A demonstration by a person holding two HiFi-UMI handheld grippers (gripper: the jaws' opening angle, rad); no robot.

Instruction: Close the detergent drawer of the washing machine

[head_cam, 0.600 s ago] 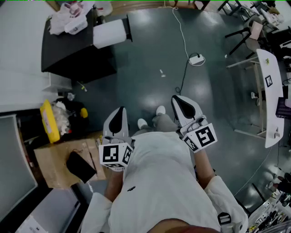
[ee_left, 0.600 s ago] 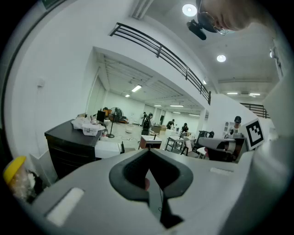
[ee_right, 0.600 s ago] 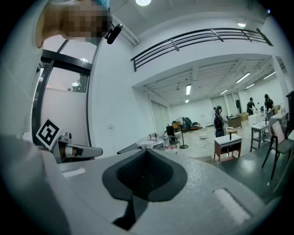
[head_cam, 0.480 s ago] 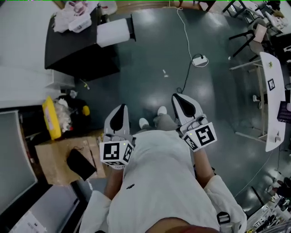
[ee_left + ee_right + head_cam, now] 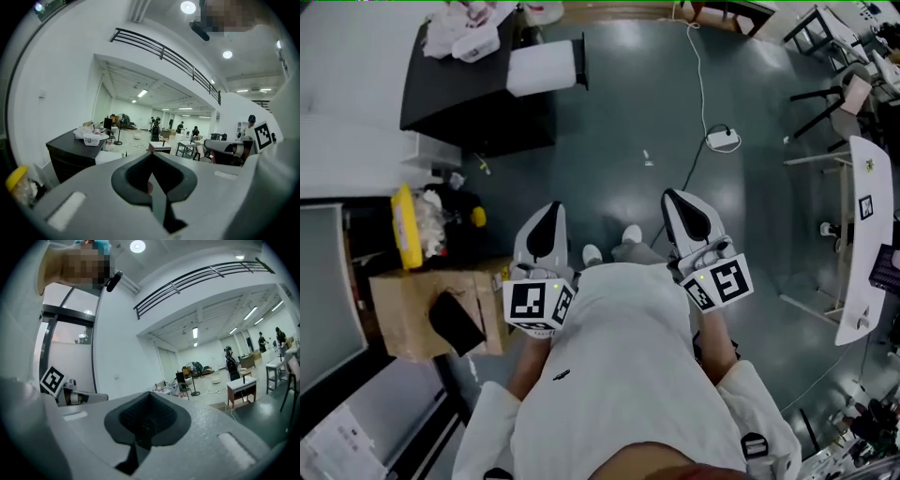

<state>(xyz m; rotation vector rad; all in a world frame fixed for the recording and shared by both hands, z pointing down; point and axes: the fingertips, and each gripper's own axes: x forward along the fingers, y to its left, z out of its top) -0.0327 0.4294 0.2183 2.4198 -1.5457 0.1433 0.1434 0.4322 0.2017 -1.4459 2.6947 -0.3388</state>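
We hold the left claw [image 5: 546,234] and the right claw [image 5: 689,220] low before us over a glossy dark floor [image 5: 619,122]. Each is pressed together on nothing, and we cannot pick out the detergent drawer in any view. A white cable [image 5: 698,84] trails across the floor, a black table [image 5: 455,89] bearing white bundles [image 5: 473,37] stands far left, a cardboard box [image 5: 412,309] sits nearer, and both gripper views open on a large white-walled hall.

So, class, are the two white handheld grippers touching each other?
Apart. The head view shows the left gripper and the right gripper with dark floor and the person's white shoes between them.
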